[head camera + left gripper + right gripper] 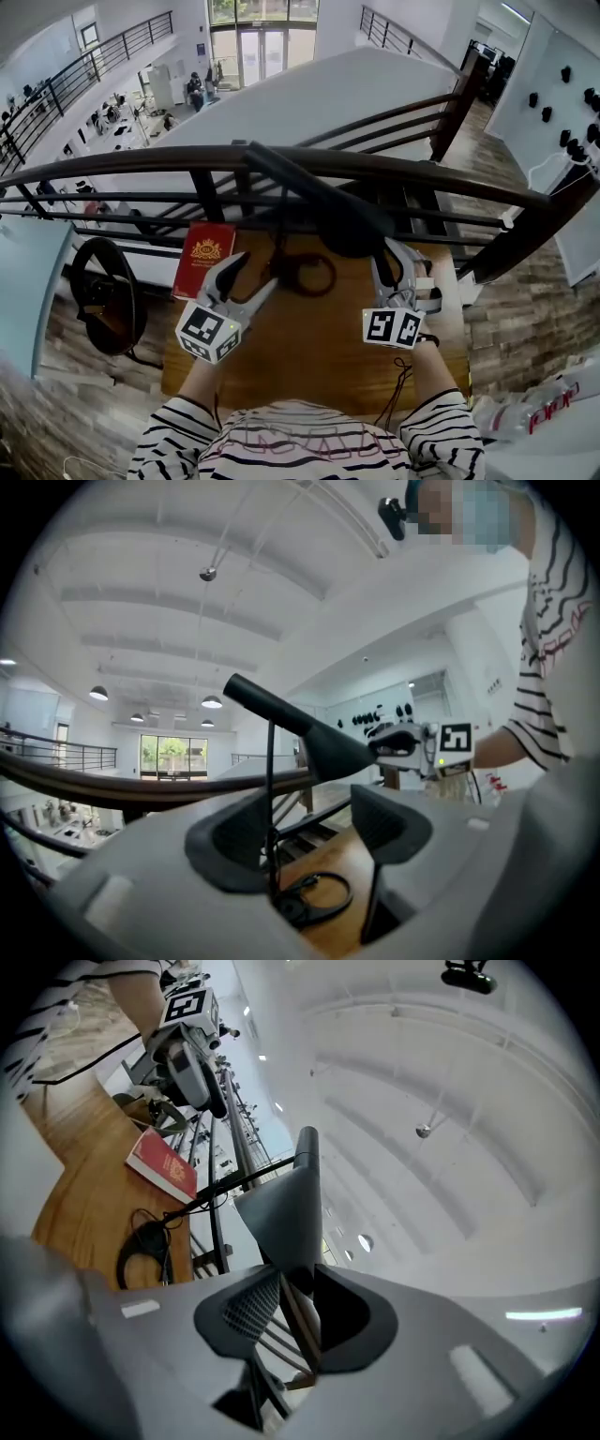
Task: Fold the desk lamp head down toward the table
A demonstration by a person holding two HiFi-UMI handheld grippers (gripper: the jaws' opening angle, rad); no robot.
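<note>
One black desk lamp on the brown wooden desk (309,361), along with one red booklet (204,258) lying flat near the desk's far left corner. Three parts to the lamp: a long black lamp head (319,202) slanting above the desk, a thin black stem (271,780) standing upright, and a ring-shaped base (314,274) flat on the wood, to the right of the booklet and apart from it. Two grippers, each carrying one cube with square markers, each at the end of one striped sleeve. Right gripper (298,1312): jaws narrow and clamped on the wide end of the lamp head, both pads pressing on its thin edge. Left gripper (309,841): jaws apart, not closed on anything, with the stem standing between them, right next to the left pad and well clear of the right one; whether touching that left pad, impossible to tell. Beyond the desk's far edge, one dark railing (141,161) with a rounded top rail and thinner bars beneath, and past it an open hall on a lower level.
</note>
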